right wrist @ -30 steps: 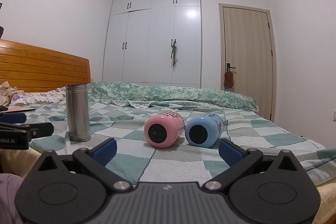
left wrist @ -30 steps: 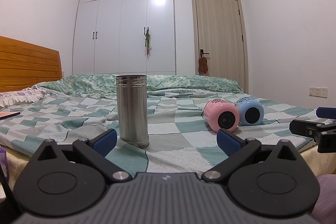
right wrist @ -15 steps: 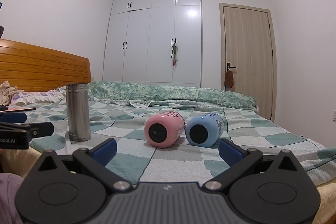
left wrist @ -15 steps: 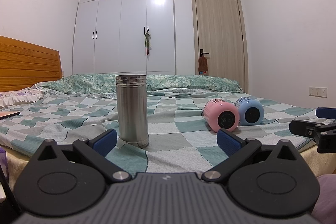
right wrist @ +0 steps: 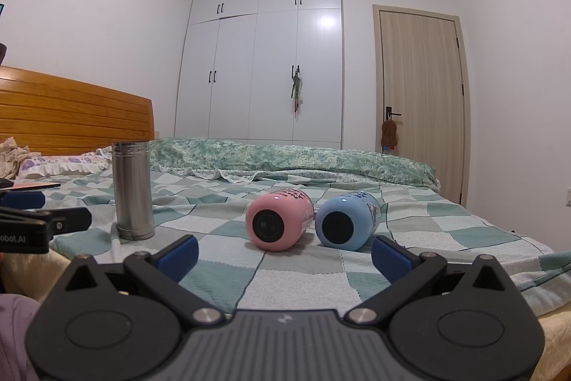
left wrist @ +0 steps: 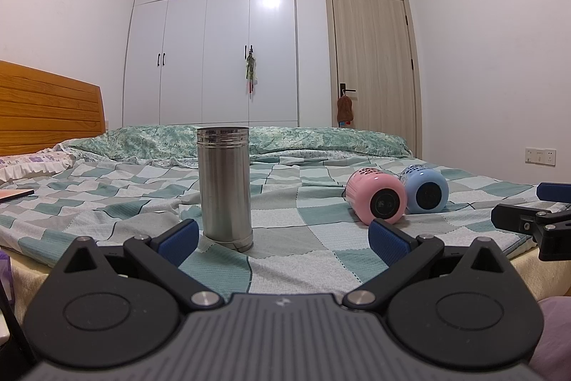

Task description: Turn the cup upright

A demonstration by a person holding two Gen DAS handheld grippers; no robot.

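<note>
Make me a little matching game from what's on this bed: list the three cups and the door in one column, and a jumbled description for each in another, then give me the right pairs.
Things:
1. steel cup
2. pink cup
3. blue cup
4. door

Descriptions:
A. lying on its side, farthest right of the three cups
B. shut, with something hanging from its handle
C. standing upright on the checked bedspread
D. lying on its side, between the other two cups

Pairs: 1-C, 2-D, 3-A, 4-B
</note>
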